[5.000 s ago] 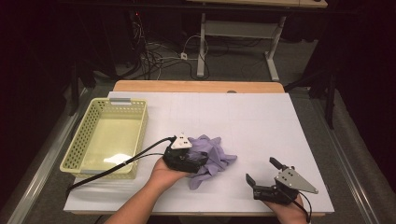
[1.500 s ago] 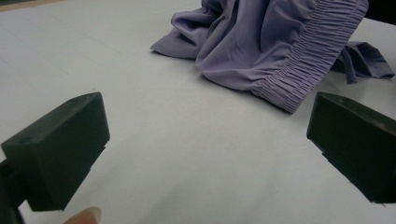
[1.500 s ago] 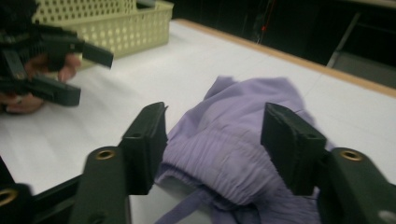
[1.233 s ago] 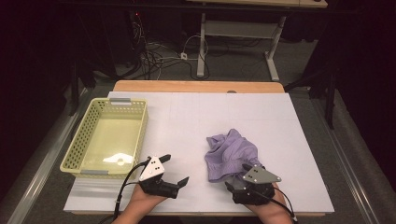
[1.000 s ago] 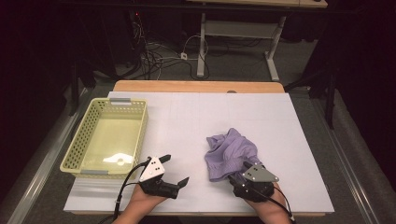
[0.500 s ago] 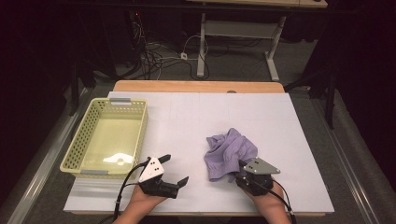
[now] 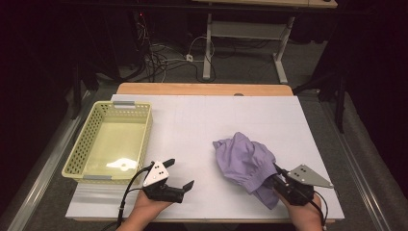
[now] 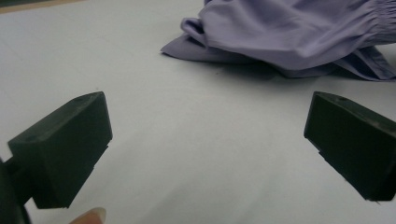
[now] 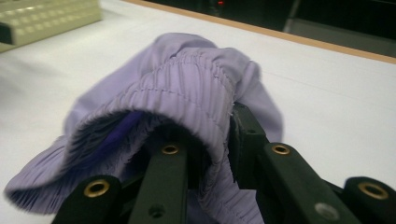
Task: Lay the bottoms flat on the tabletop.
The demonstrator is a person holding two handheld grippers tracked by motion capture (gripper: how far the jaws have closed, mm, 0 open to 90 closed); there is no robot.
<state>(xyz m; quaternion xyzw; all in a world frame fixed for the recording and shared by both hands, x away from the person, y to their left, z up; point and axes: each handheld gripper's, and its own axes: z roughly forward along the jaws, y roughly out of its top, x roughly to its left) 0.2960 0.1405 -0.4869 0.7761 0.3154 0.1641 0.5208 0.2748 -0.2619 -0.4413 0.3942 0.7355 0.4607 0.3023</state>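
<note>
The right gripper (image 7: 278, 177) is pinching the crumpled lilac elastic-hemmed cloth garment (image 7: 246, 161) near the desk's front edge, its jaws having just been closing on the gathered hem, and should be lifting slowly to keep the fabric from slipping, while the left gripper (image 7: 179, 173) is idling spread.

Bare table (image 7: 202, 125) between yellow basket (image 7: 111, 142) and purple cloth (image 7: 245, 161).

No lettering, label, brand mark, number or sign can be read in any of the views.
</note>
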